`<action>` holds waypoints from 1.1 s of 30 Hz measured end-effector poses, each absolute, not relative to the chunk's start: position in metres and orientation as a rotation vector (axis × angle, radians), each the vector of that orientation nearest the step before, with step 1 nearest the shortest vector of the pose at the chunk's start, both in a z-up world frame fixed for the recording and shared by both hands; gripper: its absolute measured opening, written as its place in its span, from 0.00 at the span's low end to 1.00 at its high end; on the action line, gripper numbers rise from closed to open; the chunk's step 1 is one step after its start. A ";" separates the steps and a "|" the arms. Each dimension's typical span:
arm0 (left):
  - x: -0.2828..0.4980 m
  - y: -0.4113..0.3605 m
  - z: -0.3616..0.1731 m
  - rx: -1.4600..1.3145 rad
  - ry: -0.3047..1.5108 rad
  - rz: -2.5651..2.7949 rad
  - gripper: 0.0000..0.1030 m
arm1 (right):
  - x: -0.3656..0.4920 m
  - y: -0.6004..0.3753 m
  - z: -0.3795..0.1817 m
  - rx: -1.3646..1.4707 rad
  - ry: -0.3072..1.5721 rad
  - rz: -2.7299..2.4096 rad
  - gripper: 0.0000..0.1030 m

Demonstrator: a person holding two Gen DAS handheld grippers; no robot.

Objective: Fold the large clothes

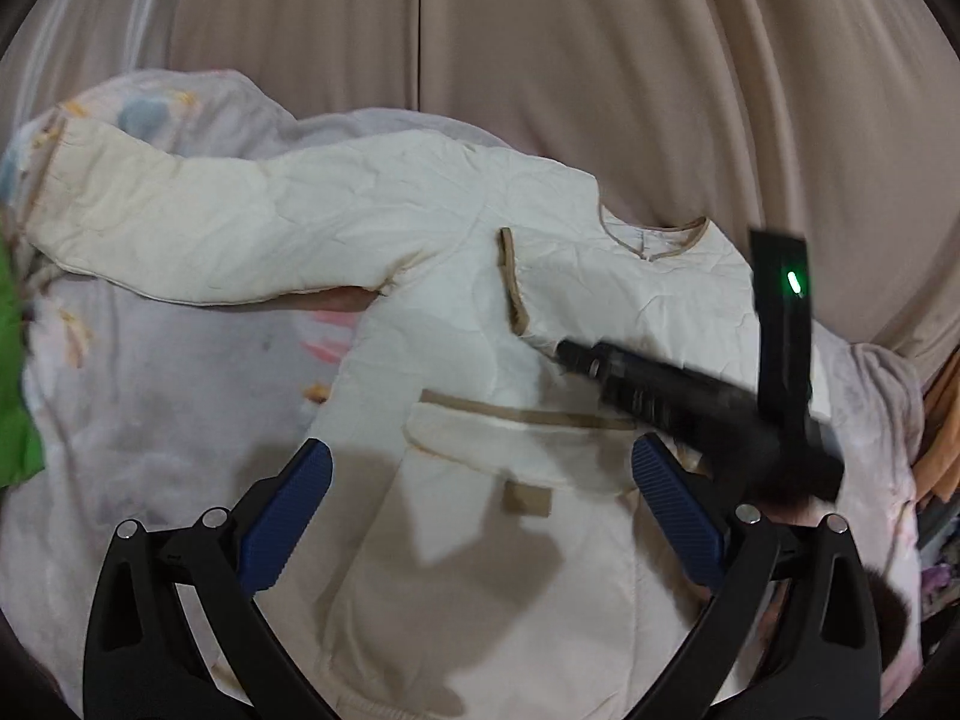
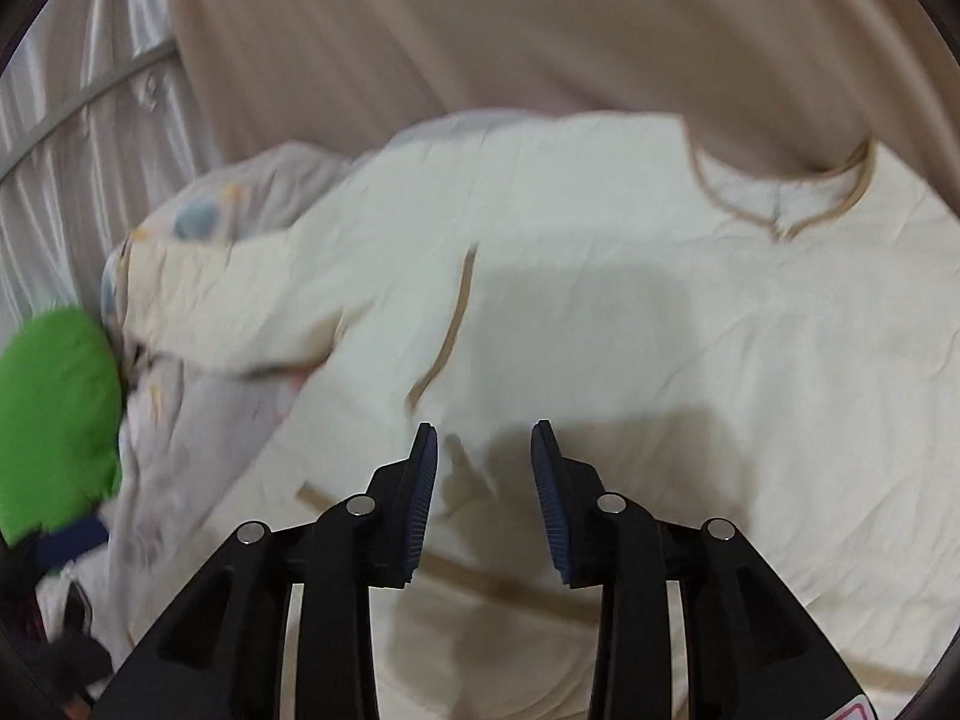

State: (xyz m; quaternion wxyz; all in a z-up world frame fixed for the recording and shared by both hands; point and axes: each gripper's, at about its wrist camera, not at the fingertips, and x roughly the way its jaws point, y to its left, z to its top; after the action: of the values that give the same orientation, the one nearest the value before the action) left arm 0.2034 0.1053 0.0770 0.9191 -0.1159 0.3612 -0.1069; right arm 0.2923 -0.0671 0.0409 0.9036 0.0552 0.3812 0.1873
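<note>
A cream quilted jacket (image 1: 456,300) with tan trim lies spread front-up on a pale patterned blanket (image 1: 156,396). Its left sleeve (image 1: 180,228) stretches out to the left. It also fills the right wrist view (image 2: 660,330), collar (image 2: 780,204) at the upper right. My left gripper (image 1: 480,468) is open above the chest pocket (image 1: 516,450), holding nothing. My right gripper (image 2: 483,438) is open and empty just above the jacket's front. In the left wrist view its black body (image 1: 690,402) reaches in from the right, fingertips near the chest trim.
Beige curtains (image 1: 540,60) hang behind the bed. A bright green cloth (image 2: 54,420) lies at the left edge, with dark items below it. Orange fabric (image 1: 942,438) shows at the far right. White sheer curtain and a rail (image 2: 90,90) stand at the upper left.
</note>
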 end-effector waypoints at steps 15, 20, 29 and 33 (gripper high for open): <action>0.351 0.044 0.023 -0.434 1.011 -0.440 0.51 | 0.160 -0.308 0.025 0.530 0.683 0.052 0.58; 0.367 0.035 0.061 -0.365 0.897 -0.462 0.06 | 0.168 -0.366 0.010 0.701 0.661 -0.033 0.58; 0.396 0.048 0.094 -0.294 0.705 -0.381 0.06 | 0.195 -0.367 0.033 0.706 0.504 0.020 0.11; 0.412 0.034 0.014 -0.245 0.870 -0.335 0.06 | 0.214 -0.368 0.003 0.623 0.649 -0.081 0.06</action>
State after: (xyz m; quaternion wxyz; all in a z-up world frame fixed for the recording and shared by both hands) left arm 0.4121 0.0342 0.0138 0.8860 -0.1180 0.4183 -0.1613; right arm 0.2143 -0.3676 0.0027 0.8997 0.3010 0.3136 -0.0390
